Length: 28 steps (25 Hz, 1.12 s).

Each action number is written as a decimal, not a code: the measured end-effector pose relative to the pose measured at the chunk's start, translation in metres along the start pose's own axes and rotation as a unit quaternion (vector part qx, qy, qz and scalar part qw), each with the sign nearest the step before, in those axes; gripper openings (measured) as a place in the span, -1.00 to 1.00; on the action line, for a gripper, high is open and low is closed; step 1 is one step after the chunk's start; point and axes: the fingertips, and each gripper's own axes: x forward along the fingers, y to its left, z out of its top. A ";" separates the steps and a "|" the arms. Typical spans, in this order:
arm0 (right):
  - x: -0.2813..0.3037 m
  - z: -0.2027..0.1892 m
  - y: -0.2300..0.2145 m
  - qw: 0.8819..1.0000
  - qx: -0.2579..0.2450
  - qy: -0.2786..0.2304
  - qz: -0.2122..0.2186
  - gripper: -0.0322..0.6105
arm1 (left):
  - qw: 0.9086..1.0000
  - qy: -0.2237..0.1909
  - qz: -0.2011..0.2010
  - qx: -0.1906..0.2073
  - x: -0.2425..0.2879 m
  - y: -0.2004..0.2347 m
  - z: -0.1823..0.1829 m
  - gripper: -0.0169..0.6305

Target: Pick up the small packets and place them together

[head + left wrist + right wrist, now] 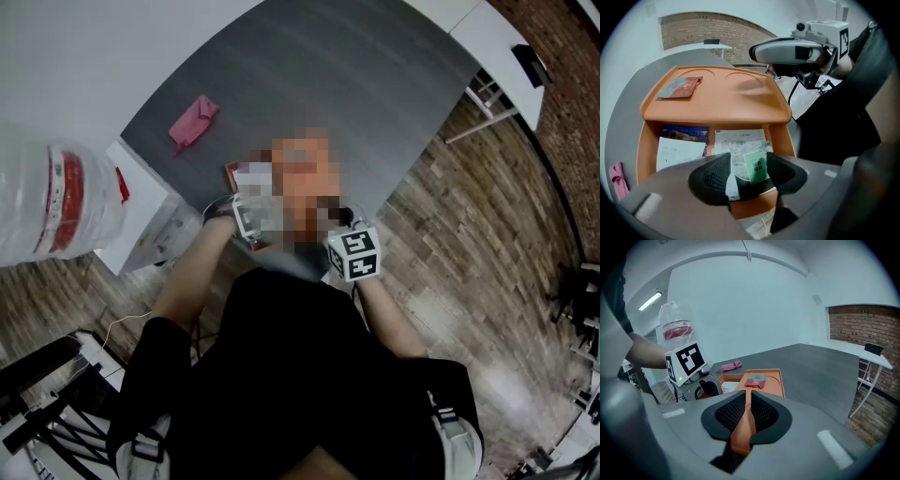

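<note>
An orange tray [731, 101] with a raised shelf and lower compartments sits at the table's near edge. A red packet [679, 87] lies on the shelf and also shows in the right gripper view [755, 380]. The compartments below hold a white packet [677, 152], a blue one [684, 133] and printed white ones [740, 139]. My left gripper [746, 171] points down into the right compartment, jaws open. A green-labelled packet [756, 166] lies between its pads. My right gripper [746, 401] is shut on the tray's orange wall [740, 432].
A pink cloth [192, 122] lies on the dark grey table [328, 75] beyond the tray. A large clear water bottle [56, 202] stands at the left. A white table [487, 37] and wooden floor lie to the right. The person's body blocks the tray in the head view.
</note>
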 end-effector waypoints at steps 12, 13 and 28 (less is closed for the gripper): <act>0.000 -0.001 0.003 1.000 0.010 -0.003 0.003 -0.78 | 0.996 0.072 0.046 0.026 0.019 0.000 -0.019 -0.19; 0.000 -0.001 0.003 1.000 0.010 -0.003 0.004 -0.78 | 0.995 0.072 0.055 0.035 0.019 0.000 -0.019 -0.19; -0.001 0.002 0.001 1.000 0.001 -0.009 0.008 -0.78 | 0.995 -0.005 0.097 0.037 0.004 0.006 -0.013 -0.66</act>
